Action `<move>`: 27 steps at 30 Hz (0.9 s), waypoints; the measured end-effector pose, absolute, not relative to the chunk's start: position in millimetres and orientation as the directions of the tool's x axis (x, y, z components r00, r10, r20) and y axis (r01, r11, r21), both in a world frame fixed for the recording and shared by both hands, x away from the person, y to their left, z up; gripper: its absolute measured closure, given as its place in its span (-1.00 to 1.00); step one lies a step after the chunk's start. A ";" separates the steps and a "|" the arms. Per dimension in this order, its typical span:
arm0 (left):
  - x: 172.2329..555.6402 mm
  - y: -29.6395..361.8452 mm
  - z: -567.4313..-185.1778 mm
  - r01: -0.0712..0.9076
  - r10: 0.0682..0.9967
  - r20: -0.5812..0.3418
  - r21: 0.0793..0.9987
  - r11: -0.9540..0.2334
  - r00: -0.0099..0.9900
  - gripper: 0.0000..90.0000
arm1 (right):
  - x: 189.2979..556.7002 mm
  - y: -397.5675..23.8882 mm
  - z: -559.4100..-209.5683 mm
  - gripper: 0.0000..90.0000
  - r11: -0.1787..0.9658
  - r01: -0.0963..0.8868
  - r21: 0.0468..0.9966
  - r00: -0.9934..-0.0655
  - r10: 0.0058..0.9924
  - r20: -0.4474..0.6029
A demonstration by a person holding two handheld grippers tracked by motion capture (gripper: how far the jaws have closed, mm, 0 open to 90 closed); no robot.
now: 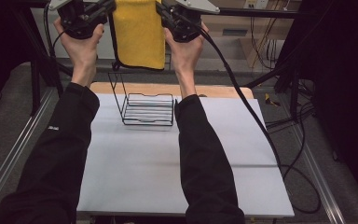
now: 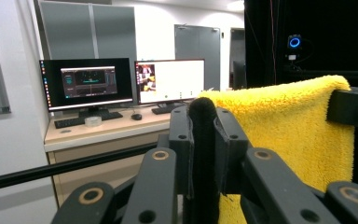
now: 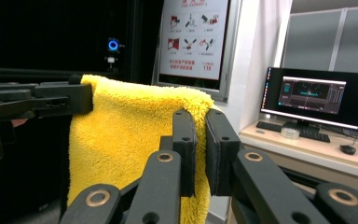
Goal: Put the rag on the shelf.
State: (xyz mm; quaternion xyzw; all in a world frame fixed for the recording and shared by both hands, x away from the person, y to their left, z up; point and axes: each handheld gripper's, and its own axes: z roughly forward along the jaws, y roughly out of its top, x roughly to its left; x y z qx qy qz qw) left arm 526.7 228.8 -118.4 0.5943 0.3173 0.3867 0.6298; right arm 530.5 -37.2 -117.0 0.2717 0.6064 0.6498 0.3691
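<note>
Jaws of both the left gripper (image 1: 103, 10) and right gripper (image 1: 164, 13) are clenching the top corners of a yellow towel (image 1: 139, 35), holding it spread high above the wire rack (image 1: 148, 109) on the table (image 1: 168, 158), seemingly not yet draped over it.

On the wall poster (image 3: 193, 37), seen in the right gripper view, the red number "115" can be read. The other lines printed there are too small to be read. The text on the monitors (image 2: 168, 80) is blurred.
</note>
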 end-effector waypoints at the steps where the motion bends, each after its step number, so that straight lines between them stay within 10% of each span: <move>1: 526.9 229.9 -121.3 -0.108 0.865 0.060 0.994 -0.007 0.497 0.76 | 530.9 -35.8 -119.1 0.86 0.024 -0.153 0.988 -0.577 0.809 -0.109; 27: 519.9 240.7 -179.4 -0.061 0.829 0.054 0.998 -0.024 0.556 0.76 | 531.8 -36.1 -165.3 0.86 0.085 -0.083 0.993 -0.608 0.786 -0.118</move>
